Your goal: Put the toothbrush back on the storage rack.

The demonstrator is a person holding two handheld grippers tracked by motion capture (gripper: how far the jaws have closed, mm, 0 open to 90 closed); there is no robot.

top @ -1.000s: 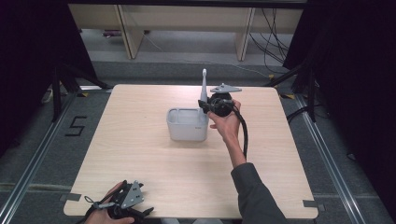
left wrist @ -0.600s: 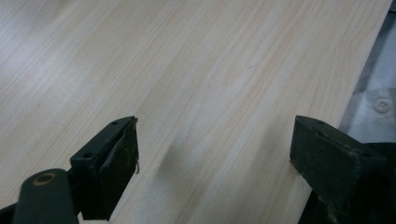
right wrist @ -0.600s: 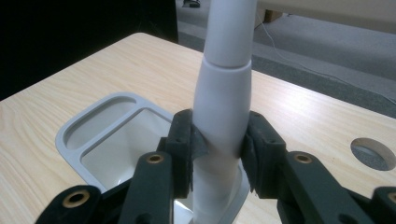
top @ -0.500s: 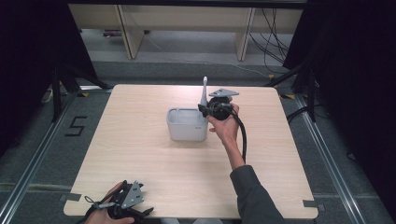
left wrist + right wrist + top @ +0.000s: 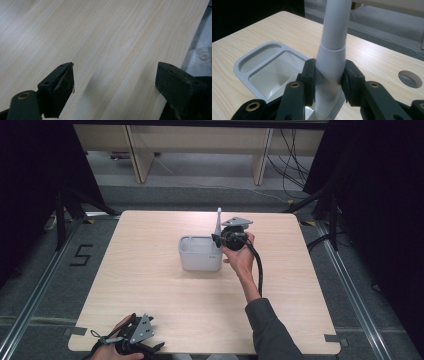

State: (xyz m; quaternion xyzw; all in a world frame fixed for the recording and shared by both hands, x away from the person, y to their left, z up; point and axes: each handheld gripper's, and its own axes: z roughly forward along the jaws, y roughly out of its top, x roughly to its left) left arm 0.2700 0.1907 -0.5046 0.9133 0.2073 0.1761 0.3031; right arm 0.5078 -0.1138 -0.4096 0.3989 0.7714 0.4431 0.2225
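My right claw [image 5: 329,80] is clenching the thick lower part of a white handle [image 5: 331,60], holding it upright at the right edge of the grey bin [image 5: 199,254] mid-bench [image 5: 150,285]; what tool it is, I cannot tell. My left claw [image 5: 115,85] is hanging released over bare bench near the front edge.

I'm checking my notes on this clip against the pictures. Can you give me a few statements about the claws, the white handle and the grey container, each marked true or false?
1. The right claw is shut on the white handle. True.
2. The handle lies flat on the table. False: it stands upright at the grey container.
3. The left claw grips the container. False: its jaws are open over bare table, at the near edge.
4. The container has a narrow compartment beside a larger one. True.
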